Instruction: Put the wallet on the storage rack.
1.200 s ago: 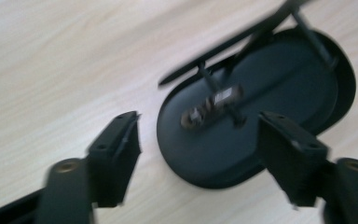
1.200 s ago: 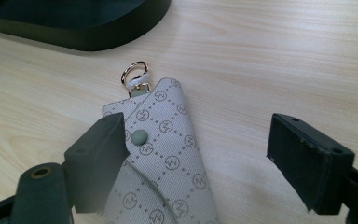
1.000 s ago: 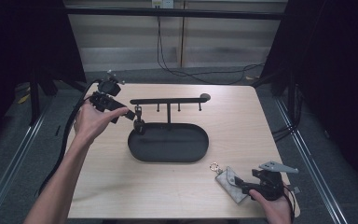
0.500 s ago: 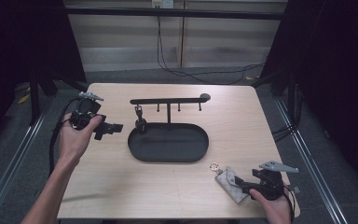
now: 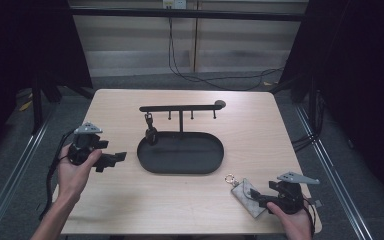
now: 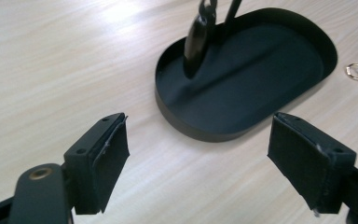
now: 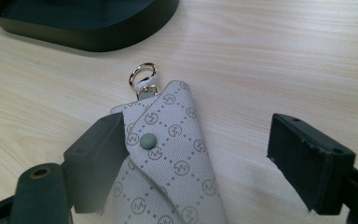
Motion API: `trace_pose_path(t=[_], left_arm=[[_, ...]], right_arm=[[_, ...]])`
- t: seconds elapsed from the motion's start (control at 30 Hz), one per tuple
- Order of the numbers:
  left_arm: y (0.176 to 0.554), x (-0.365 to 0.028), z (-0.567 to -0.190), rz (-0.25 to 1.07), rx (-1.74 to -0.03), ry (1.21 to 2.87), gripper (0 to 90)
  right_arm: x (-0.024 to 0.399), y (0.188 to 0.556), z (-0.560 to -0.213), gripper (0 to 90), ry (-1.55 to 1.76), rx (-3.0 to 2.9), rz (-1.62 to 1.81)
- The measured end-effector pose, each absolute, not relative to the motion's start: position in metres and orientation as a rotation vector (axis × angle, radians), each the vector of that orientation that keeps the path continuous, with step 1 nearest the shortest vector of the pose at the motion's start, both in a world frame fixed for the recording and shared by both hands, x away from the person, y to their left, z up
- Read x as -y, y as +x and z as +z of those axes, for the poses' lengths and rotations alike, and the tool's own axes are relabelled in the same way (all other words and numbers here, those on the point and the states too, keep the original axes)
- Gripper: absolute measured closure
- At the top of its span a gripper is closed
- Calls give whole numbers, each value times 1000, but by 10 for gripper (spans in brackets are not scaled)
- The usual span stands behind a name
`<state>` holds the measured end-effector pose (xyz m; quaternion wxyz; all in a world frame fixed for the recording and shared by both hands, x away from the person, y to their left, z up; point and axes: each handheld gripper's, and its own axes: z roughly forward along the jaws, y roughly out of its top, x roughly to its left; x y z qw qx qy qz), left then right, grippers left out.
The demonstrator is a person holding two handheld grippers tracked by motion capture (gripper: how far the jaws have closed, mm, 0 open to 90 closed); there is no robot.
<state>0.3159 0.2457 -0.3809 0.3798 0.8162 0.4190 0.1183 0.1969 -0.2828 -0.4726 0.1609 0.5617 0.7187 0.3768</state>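
A black oval tray point(image 5: 190, 155) stands mid-table with a hook rack point(image 5: 180, 107) rising over it. A black key fob point(image 5: 150, 134) hangs from the rack's left hook, down into the tray. In the left gripper view the fob point(image 6: 196, 44) and tray point(image 6: 261, 70) lie ahead. My left gripper point(image 5: 111, 161) is held left of the tray, open and empty point(image 6: 200, 158). A grey patterned key pouch point(image 5: 242, 190) with a gold ring point(image 5: 228, 178) lies at the front right. My right gripper point(image 5: 256, 197) is open around the pouch point(image 7: 172, 154), whose flap touches the left jaw.
The pouch's ring point(image 7: 142, 74) points toward the tray wall point(image 7: 98, 39). Bare wood table point(image 5: 170, 200) spreads between the two hands. The right gripper sits close to the table's front right corner. Dark floor and cables surround the table.
My left gripper has let go of the black fob, left it hanging on the hook, and drawn back left and toward the front. The right gripper and pouch have not moved.
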Motion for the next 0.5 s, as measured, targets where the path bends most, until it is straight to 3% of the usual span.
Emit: trace_pose_path(t=[0.3,0.4,0.5], left_arm=[[294,-267,-405,312,-1117,2047,209],[285,-271,-410,327,-1122,2034,209],[276,-273,-416,328,-1118,2021,209]], right_arm=[[280,196,-471,193,1610,-2081,1063],[280,197,-469,249,1611,-2091,1090],[277,198,-467,242,1597,-2101,1080]])
